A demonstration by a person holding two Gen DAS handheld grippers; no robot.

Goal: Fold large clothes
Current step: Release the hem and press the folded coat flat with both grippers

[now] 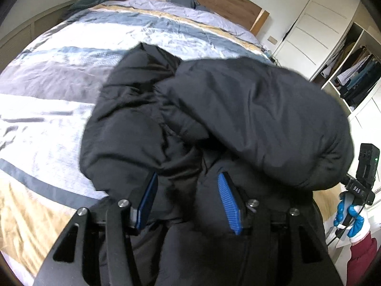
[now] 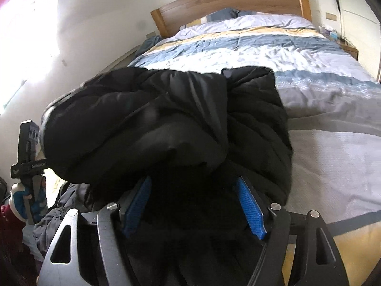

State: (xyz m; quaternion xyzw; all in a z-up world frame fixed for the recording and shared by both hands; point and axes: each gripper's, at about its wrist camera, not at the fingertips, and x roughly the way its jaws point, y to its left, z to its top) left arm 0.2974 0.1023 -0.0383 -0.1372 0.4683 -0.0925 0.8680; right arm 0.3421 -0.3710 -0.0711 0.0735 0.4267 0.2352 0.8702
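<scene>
Over a striped duvet [image 1: 59, 90], both grippers, left gripper [image 1: 188, 188] and right gripper [image 2: 193, 190], clamp a black puffer jacket [image 1: 238, 109]; its slippery bulk could slide free and collapse unfolded.

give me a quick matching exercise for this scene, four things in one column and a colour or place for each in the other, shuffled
Things:
1. jacket
2. headboard
3. duvet
4. wardrobe

Matches:
a. wooden, at the far end of the bed
b. black, bunched between both sets of jaws
c. open, clothes hanging inside
d. striped blue, white and yellow

Pairs: 1-b, 2-a, 3-d, 4-c
</scene>
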